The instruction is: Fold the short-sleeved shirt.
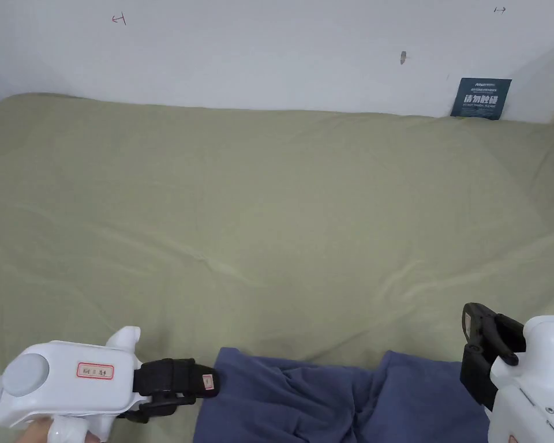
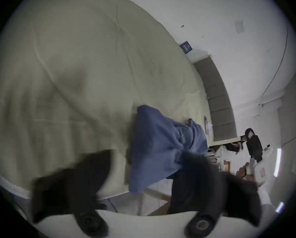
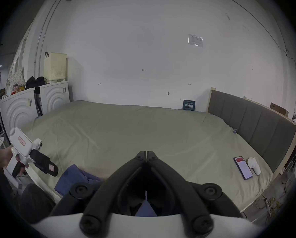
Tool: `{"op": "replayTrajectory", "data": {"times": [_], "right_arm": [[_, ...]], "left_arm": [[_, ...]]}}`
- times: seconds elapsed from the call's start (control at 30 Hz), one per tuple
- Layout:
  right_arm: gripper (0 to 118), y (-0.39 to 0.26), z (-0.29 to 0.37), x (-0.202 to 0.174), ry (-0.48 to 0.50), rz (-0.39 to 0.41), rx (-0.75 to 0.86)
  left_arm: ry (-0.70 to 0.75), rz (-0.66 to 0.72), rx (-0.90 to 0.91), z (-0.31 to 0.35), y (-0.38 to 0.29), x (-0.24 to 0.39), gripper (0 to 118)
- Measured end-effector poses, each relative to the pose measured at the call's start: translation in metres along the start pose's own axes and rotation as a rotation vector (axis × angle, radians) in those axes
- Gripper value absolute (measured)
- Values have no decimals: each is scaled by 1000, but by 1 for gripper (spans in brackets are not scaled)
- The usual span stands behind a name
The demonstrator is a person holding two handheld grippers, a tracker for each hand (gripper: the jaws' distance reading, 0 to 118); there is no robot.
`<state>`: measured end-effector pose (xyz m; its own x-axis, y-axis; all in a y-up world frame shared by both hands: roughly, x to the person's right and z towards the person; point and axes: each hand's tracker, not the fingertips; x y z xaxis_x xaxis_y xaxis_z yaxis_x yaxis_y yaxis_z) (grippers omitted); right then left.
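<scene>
While right hand-held gripper (image 3: 146,153) closed, blue shirt (image 1: 328,398) crumpled on bed (image 1: 270,202).

Around us: a bed and its clutter

We see a phone (image 3: 243,170) and white device (image 3: 254,168) near the olive-sheeted bed's (image 1: 281,190) headboard (image 3: 252,123) edge.

Soft even light, fisheye edges, motion blur

Right tongs (image 3: 146,153) closed above the bed (image 3: 126,131), blue shirt (image 3: 75,176) below.
</scene>
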<state>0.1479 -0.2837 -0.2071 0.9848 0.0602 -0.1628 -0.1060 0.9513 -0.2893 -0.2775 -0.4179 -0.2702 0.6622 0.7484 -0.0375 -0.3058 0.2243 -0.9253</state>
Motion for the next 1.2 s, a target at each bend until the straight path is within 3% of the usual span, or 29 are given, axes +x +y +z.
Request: {"op": "replayTrajectory", "data": {"times": [0.23, 0.3, 0.33, 0.37, 0.4, 0.43, 0.5, 0.63, 0.7, 0.93, 1.0, 1.1, 1.2], "right_arm": [[1, -2, -5, 0, -10, 19, -24], [1, -2, -5, 1, -15, 21, -28], [1, -2, -6, 2, -15, 20, -30], [1, -3, -5, 3, -17, 20, -31], [1, -2, -5, 4, -22, 21, -30], [1, -2, -4, 5, -24, 20, -30], [1, 0, -2, 8, -27, 13, -24], [1, 4, 1, 12, -27, 12, -5], [1, 6, 3, 12, -26, 6, 11], [1, 11, 2, 11, -2, -2, 36], [1, 12, 2, 10, 9, -10, 44], [1, 14, 0, 8, 20, -17, 50], [1, 15, 4, 6, 26, -19, 57]], "left_arm": [[-212, 91, -59, -46, 28, -33, 107], [-254, 141, -58, -50, 26, -29, 99], [-241, 156, -64, -53, 24, -27, 83], [-169, 157, -67, -58, 23, -27, 39], [-91, 127, -73, -63, 22, -26, 11], [-45, 115, -65, -67, 19, -31, 11], [-170, 200, -45, -58, 21, -37, 11], [-92, 209, 39, -22, 7, -18, 8], [-125, 243, 73, -2, 9, -21, 8], [41, 198, 260, 105, 4, -12, 8], [163, 157, 309, 126, 25, -44, 8], [207, 142, 299, 135, 30, -23, 8], [253, 63, 250, 111, 18, 42, 8]]}}
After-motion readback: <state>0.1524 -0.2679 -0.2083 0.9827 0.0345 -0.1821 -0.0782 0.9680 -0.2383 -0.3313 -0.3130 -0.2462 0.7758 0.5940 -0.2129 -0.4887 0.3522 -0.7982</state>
